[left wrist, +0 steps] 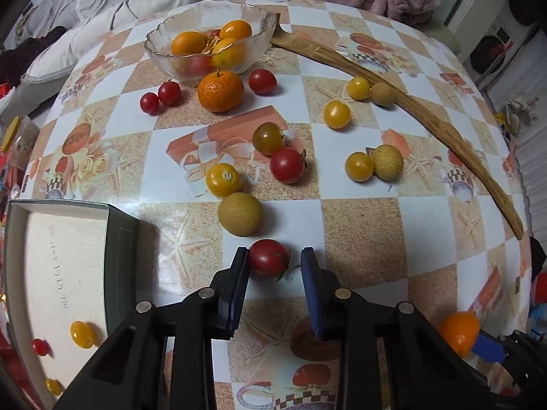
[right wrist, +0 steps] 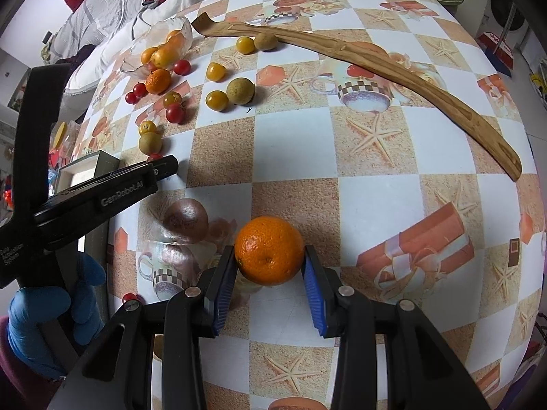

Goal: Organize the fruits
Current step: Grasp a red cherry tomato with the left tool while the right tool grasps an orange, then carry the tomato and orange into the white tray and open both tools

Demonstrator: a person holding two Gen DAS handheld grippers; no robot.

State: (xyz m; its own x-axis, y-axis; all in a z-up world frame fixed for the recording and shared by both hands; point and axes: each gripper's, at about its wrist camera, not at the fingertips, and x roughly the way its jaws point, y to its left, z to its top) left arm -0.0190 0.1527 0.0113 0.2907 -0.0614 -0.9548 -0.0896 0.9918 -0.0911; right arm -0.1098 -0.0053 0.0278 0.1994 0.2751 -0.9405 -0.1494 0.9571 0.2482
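Observation:
My left gripper (left wrist: 274,261) is open around a red cherry tomato (left wrist: 268,257); the left pad touches it, the right pad stands a little off. My right gripper (right wrist: 270,259) is shut on a mandarin (right wrist: 269,250), held just above the table; it also shows in the left wrist view (left wrist: 459,332). A glass bowl (left wrist: 164,55) at the far left holds several oranges. A second mandarin (left wrist: 221,91) lies in front of it. A green box (left wrist: 58,266) at the near left holds small tomatoes. Red, yellow and tan fruits lie scattered across the table.
A long curved wooden stick (left wrist: 410,102) lies across the far right of the round table (left wrist: 359,225). Bedding and clothes lie beyond the far edge. A blue-gloved hand (right wrist: 41,317) holds the left gripper's body (right wrist: 102,198).

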